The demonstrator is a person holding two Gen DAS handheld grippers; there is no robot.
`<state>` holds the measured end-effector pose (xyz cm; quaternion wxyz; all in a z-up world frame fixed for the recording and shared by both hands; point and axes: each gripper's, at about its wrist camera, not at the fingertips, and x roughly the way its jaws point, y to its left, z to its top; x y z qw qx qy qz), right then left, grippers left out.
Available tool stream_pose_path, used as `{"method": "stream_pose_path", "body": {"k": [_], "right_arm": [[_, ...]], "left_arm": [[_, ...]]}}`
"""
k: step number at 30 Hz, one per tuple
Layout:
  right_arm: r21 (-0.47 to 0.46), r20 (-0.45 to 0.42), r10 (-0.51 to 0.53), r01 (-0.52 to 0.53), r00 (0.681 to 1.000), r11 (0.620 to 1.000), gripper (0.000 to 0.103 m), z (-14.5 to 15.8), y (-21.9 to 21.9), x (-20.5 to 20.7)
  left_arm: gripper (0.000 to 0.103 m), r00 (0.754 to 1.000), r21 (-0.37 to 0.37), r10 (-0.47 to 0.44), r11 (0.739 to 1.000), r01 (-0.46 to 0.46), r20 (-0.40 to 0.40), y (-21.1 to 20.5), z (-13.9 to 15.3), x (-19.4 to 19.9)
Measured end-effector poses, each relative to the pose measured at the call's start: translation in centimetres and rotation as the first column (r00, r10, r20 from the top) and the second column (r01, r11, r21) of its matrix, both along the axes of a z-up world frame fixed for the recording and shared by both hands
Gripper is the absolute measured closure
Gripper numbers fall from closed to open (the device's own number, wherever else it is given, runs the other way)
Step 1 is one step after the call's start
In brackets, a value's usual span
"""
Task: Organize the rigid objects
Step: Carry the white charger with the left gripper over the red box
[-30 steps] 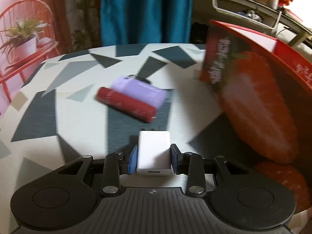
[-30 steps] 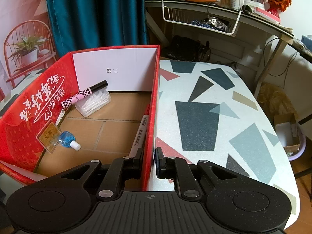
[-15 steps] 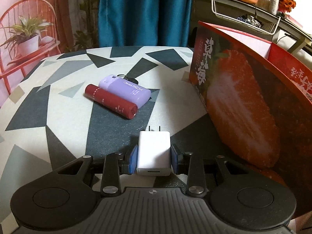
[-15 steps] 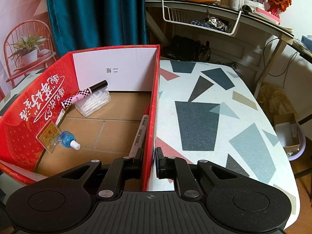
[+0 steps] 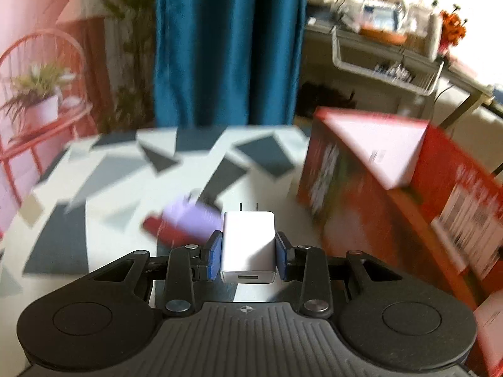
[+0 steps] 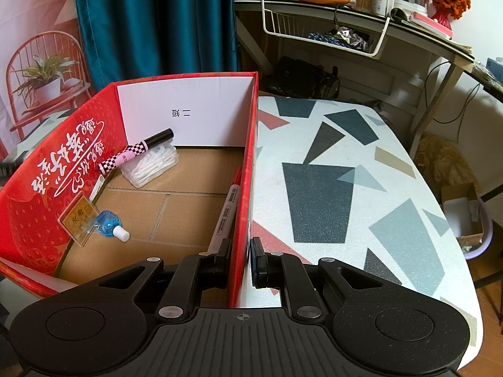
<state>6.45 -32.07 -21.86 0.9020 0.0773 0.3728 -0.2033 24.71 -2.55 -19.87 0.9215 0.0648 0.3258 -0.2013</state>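
My left gripper (image 5: pixel 248 259) clamps the charger (image 5: pixel 247 245), a smooth white rounded block, between its blue pads (image 5: pixel 214 259); two metal prongs point away from me, a slot port faces the camera; it hangs above the table (image 5: pixel 94 194), a matte top with grey and dark angular patches. Just beyond it lie a purple case (image 5: pixel 191 220) and a red tube (image 5: pixel 160 231), touching, both blurred. To the right stands the box (image 6: pixel 242 194), glossy red card outside, brown corrugated floor; my right gripper (image 6: pixel 240 262) pinches its thin right wall. Inside I see a checkered tube (image 6: pixel 133 154), a marker (image 6: pixel 224 213) and a blue bottle (image 6: pixel 110 224).
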Motion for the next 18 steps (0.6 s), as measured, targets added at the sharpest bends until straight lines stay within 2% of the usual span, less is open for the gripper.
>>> {"method": "stream_pose_path", "body": {"k": [5, 10, 15, 18], "right_arm": [[-0.001, -0.002, 0.001, -0.001, 1.0, 1.0, 0.092, 0.0, 0.0, 0.0], [-0.001, -0.002, 0.001, -0.001, 1.0, 1.0, 0.092, 0.0, 0.0, 0.0], [-0.002, -0.003, 0.002, -0.002, 1.0, 1.0, 0.092, 0.0, 0.0, 0.0], [-0.002, -0.003, 0.002, -0.002, 1.0, 1.0, 0.092, 0.0, 0.0, 0.0]], "left_arm": [[0.066, 0.988, 0.037, -0.133, 0.991, 0.13, 0.076, -2.8, 3.0, 0.5], [0.066, 0.961, 0.055, -0.251, 0.968, 0.246, 0.113, -5.6, 4.6, 0.3], [0.066, 0.935, 0.076, -0.338, 0.94, 0.332, 0.108, -8.5, 3.7, -0.9], [0.066, 0.927, 0.067, -0.361, 0.932, 0.356, 0.098, -9.6, 3.1, -0.8]]}}
